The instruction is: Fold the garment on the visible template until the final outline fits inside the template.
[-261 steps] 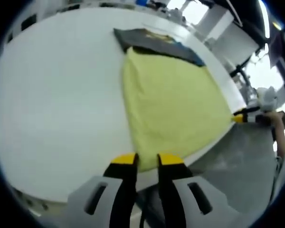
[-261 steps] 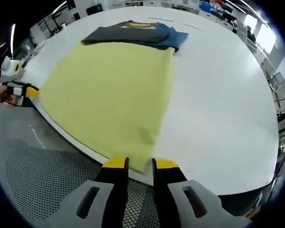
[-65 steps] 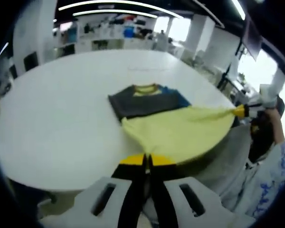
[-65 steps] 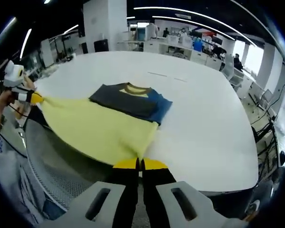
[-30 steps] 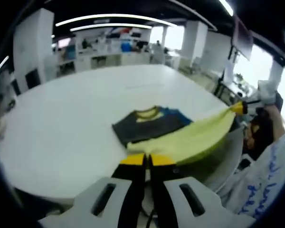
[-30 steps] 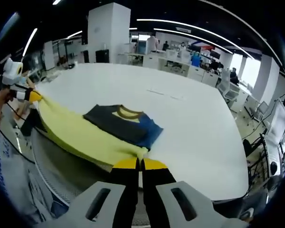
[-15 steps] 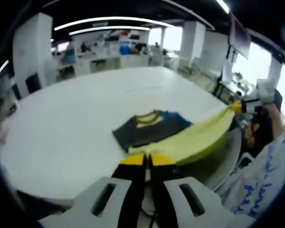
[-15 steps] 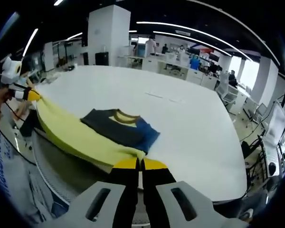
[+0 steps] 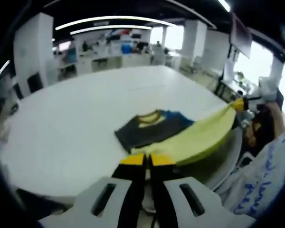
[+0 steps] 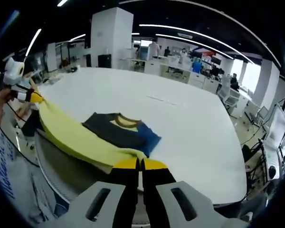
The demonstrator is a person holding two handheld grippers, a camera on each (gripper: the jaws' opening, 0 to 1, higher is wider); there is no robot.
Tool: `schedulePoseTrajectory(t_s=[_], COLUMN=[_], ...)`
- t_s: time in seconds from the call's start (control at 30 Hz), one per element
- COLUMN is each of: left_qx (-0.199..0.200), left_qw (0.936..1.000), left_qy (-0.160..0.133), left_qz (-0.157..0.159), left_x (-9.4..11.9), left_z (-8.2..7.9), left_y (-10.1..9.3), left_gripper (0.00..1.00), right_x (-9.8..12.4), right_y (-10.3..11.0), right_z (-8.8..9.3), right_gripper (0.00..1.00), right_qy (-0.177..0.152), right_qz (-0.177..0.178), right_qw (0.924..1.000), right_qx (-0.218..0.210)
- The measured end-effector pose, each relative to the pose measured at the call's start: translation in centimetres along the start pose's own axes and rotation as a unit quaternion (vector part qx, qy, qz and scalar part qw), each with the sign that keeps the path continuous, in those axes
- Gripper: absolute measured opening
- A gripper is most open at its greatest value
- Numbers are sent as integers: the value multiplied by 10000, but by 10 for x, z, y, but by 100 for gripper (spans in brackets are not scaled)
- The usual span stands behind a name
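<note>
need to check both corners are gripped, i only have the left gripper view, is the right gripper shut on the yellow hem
Observer: Yes, in the right gripper view the right gripper is shut on the yellow garment at its near corner.
Operator: what's beyond the shirt on that side
Observer: In that view the white table runs bare past the blue sleeve.
Operator: and my left gripper from there
Observer: It shows at that view's left edge, the left gripper pinching the other yellow corner, hem stretched between.

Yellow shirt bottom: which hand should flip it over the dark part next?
Neither wins, probably both together: left gripper and right gripper are each shut on one corner of the yellow hem.
</note>
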State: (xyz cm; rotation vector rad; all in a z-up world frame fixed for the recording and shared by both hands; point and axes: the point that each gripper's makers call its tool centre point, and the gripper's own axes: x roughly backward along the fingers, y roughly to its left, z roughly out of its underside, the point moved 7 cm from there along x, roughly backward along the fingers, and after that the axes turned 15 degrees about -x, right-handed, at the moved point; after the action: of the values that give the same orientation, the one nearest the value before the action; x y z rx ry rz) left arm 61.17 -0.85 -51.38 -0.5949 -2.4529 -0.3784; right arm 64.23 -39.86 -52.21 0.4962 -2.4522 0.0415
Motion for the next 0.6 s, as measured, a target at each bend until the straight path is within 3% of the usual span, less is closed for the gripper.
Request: schedulePoseTrajectory(t_s=[0.6], left_qx=[36], left_qw=[9997], left_qy=[256], left_qz=[37], left_x=[-12], left_z=[10], left_y=[4], left_gripper=[0], right_x=[-10], right_y=[-3], right_z=[8], right_gripper=[2], right_qy=[172], right_qz=[-13], right_qw=[9998], right_qx=[-46])
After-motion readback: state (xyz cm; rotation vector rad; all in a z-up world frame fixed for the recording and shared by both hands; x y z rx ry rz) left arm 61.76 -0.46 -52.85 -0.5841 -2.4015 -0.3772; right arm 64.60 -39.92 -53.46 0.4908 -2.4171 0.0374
